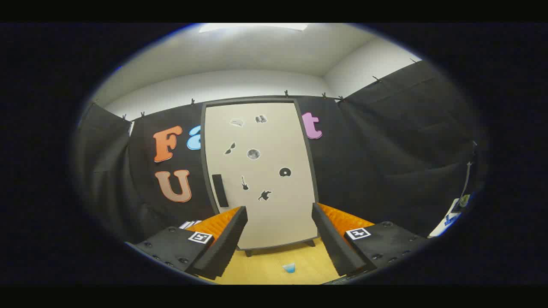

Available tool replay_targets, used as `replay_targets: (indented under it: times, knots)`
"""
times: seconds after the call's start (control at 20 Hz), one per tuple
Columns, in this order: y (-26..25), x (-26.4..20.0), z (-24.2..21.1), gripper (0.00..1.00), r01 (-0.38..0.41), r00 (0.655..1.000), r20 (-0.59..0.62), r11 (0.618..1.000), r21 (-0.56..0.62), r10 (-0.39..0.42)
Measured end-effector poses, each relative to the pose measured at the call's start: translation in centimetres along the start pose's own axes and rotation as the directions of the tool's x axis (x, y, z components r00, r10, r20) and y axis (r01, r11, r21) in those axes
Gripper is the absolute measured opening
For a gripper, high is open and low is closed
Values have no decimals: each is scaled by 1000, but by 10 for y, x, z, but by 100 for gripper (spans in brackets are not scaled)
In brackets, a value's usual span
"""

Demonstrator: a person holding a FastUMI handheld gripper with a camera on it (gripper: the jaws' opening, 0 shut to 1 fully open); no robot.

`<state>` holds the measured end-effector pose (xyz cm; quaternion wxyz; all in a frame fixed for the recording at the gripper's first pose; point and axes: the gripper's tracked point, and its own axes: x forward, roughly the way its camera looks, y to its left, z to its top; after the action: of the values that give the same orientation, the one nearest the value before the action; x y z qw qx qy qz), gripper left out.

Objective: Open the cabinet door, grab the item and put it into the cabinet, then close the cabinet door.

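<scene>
A tall cabinet with a pale door (262, 171) stands upright beyond my fingers, its door shut. A dark vertical handle (220, 190) sits on the door's left side, and several small dark stickers dot the door. My gripper (278, 239) is open, with nothing between its fingers, facing the door from a distance. A small blue item (289, 268) lies on the wooden table (265, 267) between my fingers, in front of the cabinet's base.
Black cloth walls close the booth on both sides and behind the cabinet. Some white papers (190, 223) lie beside the left finger. Blue and white things (449, 218) sit at the far right past the right finger.
</scene>
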<state>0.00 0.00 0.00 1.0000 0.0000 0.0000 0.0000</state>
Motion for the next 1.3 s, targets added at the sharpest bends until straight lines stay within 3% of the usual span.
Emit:
replay_targets:
  times: [1.05,1.3]
  knots:
    - [21,12,1,97,-34,999,1,999,-22,34]
    - [47,25,-12,98,-80,996,-36,996,-29,79]
